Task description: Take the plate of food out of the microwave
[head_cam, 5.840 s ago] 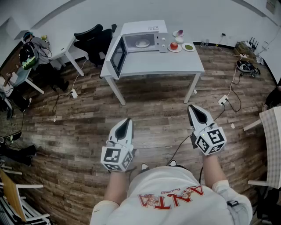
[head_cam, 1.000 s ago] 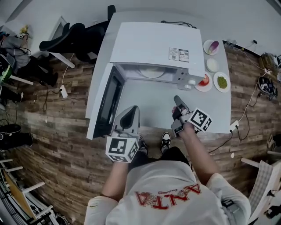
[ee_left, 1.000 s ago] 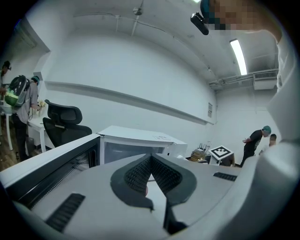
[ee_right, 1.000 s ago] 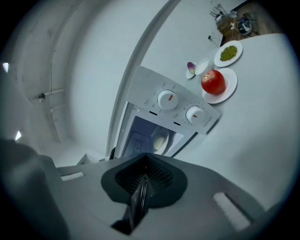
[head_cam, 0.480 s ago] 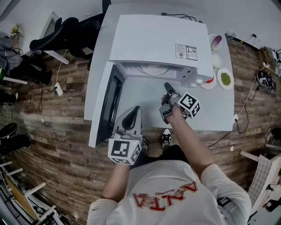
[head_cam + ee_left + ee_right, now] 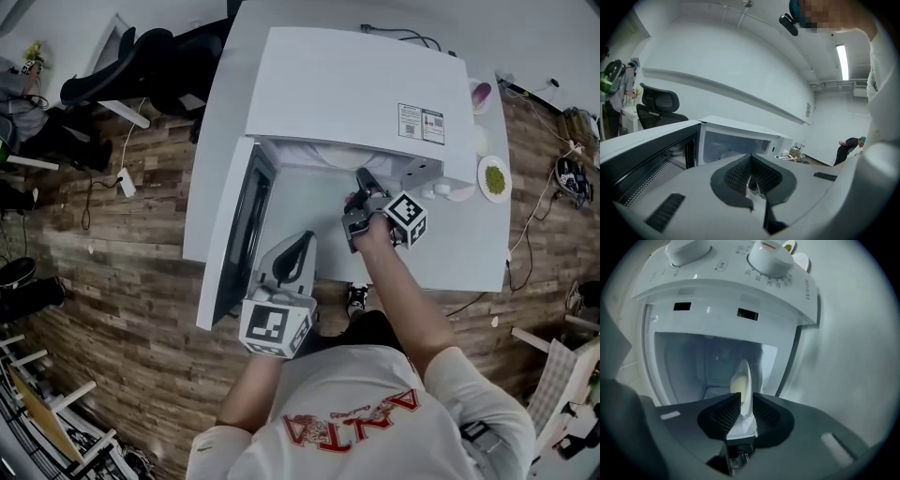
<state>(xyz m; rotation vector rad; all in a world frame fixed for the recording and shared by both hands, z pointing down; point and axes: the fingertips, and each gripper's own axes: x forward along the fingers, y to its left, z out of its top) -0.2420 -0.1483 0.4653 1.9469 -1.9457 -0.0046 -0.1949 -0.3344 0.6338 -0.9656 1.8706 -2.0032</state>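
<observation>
The white microwave (image 6: 356,89) stands on the white table (image 6: 450,253) with its door (image 6: 234,234) swung open to the left. Inside, the white plate (image 6: 328,155) shows only as a pale arc under the top's edge. My right gripper (image 6: 363,176) reaches into the microwave's mouth, turned on its side. In the right gripper view the plate (image 6: 743,380) appears edge-on with pale food on it. Its rim runs between the slightly open jaws of the right gripper (image 6: 743,401), not clearly pressed. My left gripper (image 6: 302,239) hangs shut and empty in front of the door, left gripper (image 6: 752,176) facing the open oven.
Right of the microwave stand a plate of green food (image 6: 494,176) and a small dish with something purple (image 6: 480,94). The control knobs (image 6: 769,254) sit right beside the opening. A black office chair (image 6: 141,66) stands on the wooden floor at far left.
My right gripper has moved forward from the table in front of the microwave into its opening, and the plate's rim now lies between its jaws. The left gripper has barely shifted.
</observation>
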